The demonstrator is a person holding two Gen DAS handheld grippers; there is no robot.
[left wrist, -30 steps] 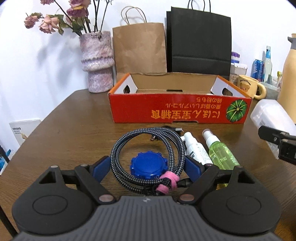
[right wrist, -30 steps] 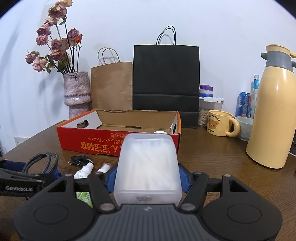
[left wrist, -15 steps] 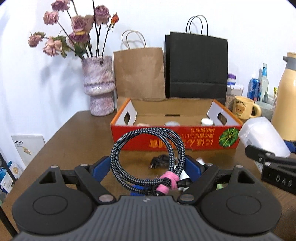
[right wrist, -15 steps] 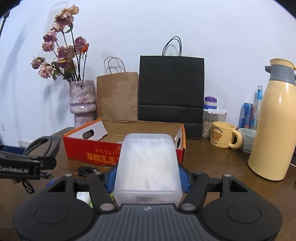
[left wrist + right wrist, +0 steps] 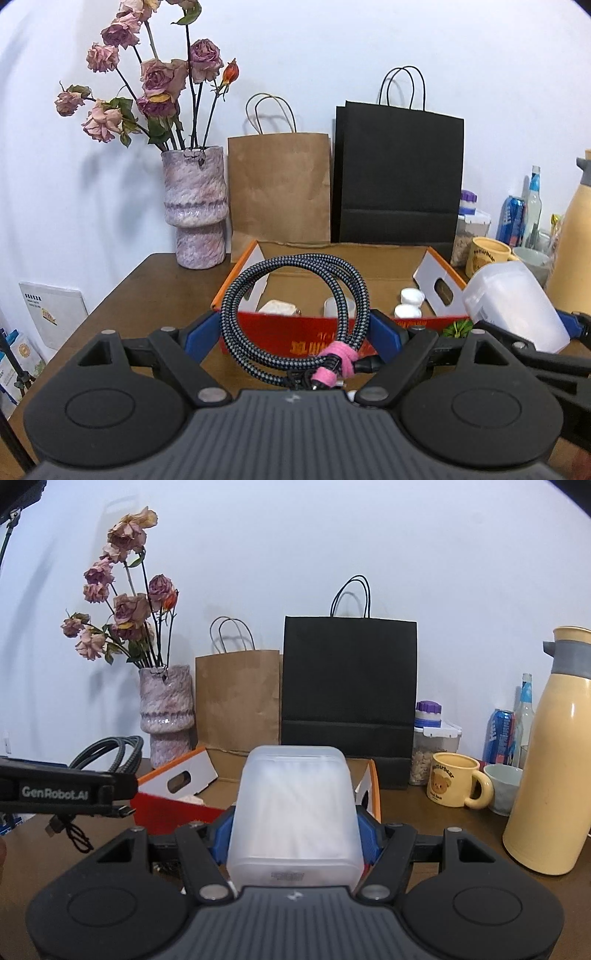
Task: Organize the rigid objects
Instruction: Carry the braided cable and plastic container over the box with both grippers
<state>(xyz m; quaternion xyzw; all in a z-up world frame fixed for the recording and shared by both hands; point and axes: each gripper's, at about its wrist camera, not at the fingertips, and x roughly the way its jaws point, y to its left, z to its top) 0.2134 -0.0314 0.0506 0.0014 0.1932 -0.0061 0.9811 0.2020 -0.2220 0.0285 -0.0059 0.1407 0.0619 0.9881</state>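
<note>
Two loads are in the air, one per gripper, and the red box (image 5: 332,328) is the likely target for both.

Left wrist view: the left gripper (image 5: 295,332) clamps a coiled cable (image 5: 295,314) bound with a pink tie (image 5: 334,365), the blue pads (image 5: 199,332) pinching the coil's two sides. The coil stands upright at 12 o'clock from the camera, hanging in front of the box's near wall. Inside the box sit white caps (image 5: 410,301) and a pale block (image 5: 277,307). To do this well, I'd say carry the coil over the near wall first, tip it flat into the bare patch at the back, and only then let go, since the loose plugs could snag the rim. The gripper points level and straight at the box.

Right wrist view: the right gripper (image 5: 295,830) grips a frosted tub (image 5: 295,812) square between its pads, held level, with the box's right end just behind it at 12 o'clock. The left gripper's finger (image 5: 55,792) crosses at 9 o'clock with cable ends dangling below. A mug (image 5: 452,784) and flask (image 5: 550,757) stand at 3 o'clock, so keep the tub clear of them.
</note>
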